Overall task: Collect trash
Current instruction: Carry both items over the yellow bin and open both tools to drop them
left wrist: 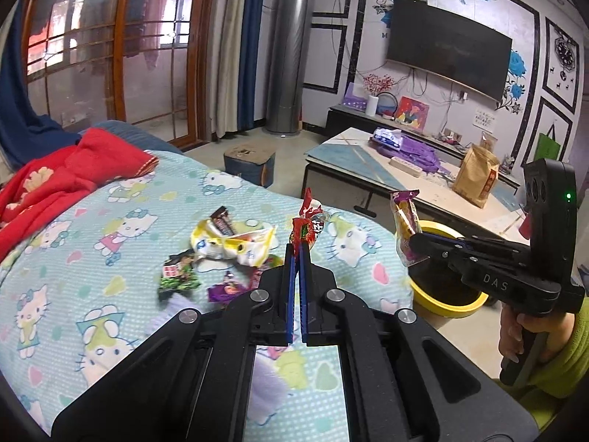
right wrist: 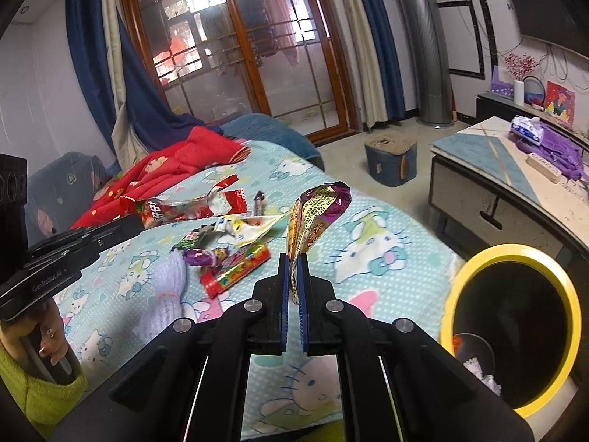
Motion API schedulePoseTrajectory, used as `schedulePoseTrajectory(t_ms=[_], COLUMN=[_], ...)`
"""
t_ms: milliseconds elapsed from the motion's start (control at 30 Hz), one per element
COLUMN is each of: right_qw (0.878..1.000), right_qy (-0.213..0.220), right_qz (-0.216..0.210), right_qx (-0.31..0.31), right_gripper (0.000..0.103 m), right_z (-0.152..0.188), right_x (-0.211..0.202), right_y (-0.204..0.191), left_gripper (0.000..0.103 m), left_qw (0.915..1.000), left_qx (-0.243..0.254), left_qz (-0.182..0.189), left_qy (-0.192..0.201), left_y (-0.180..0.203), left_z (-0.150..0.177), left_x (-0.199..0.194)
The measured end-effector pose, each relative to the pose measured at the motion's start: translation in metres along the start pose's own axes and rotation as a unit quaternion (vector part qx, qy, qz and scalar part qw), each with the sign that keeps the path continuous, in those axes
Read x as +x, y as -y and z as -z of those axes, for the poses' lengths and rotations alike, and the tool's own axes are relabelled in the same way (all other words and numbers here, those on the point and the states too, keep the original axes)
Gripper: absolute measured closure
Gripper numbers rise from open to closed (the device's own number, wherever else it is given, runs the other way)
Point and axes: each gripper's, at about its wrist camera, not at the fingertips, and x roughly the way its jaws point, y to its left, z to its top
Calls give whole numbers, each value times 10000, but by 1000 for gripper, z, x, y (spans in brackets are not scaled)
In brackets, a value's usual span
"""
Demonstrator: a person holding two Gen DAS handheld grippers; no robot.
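My left gripper (left wrist: pixel 297 248) is shut on a red snack wrapper (left wrist: pixel 308 223), held above the bed; the same wrapper (right wrist: pixel 176 208) shows at the left of the right wrist view. My right gripper (right wrist: pixel 293 258) is shut on a purple and yellow wrapper (right wrist: pixel 316 213), which also appears as the wrapper (left wrist: pixel 405 228) over the bin in the left wrist view. A yellow-rimmed bin (right wrist: pixel 515 331) stands on the floor beside the bed, with some trash inside. More wrappers lie on the bedsheet: a white and yellow one (left wrist: pixel 232 243), a green one (left wrist: pixel 176 272), a red tube (right wrist: pixel 235 270).
The bed carries a light blue cartoon sheet (left wrist: pixel 92 258) and a red blanket (left wrist: pixel 62 176). A low table (left wrist: pixel 386 169) with a brown paper bag (left wrist: pixel 475 175) stands beyond the bin. A blue stool (right wrist: pixel 390 160) sits on the floor. A hand in a green sleeve (left wrist: pixel 552 346) holds the right gripper.
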Motion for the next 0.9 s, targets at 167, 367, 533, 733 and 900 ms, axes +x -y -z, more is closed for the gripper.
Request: schedulePoseTrajectory(t_ms=[167, 367, 533, 733, 900], right_qw=[9996, 9983, 9972, 9953, 9934], right_qy=[115, 190, 214, 277, 342], right_qz=[242, 472, 603, 755, 886], right_qx=[67, 278, 387, 534, 638], right_gripper=[98, 98, 98, 98, 98], right_z=[2, 6, 11, 14, 14], right_x=[-15, -29, -36, -44, -49], right_y=[19, 43, 57, 73, 84], left_gripper=[103, 103, 103, 103, 103], left_qw=[9999, 9994, 9987, 9974, 9957], left_qx=[69, 142, 205, 318, 458], left_qz=[146, 324, 463, 633, 787], left_qy=[16, -18, -52, -102, -147], left_y=[16, 34, 47, 68, 87], left_z=[0, 3, 3, 5, 7], left_x=[3, 8, 15, 23, 30])
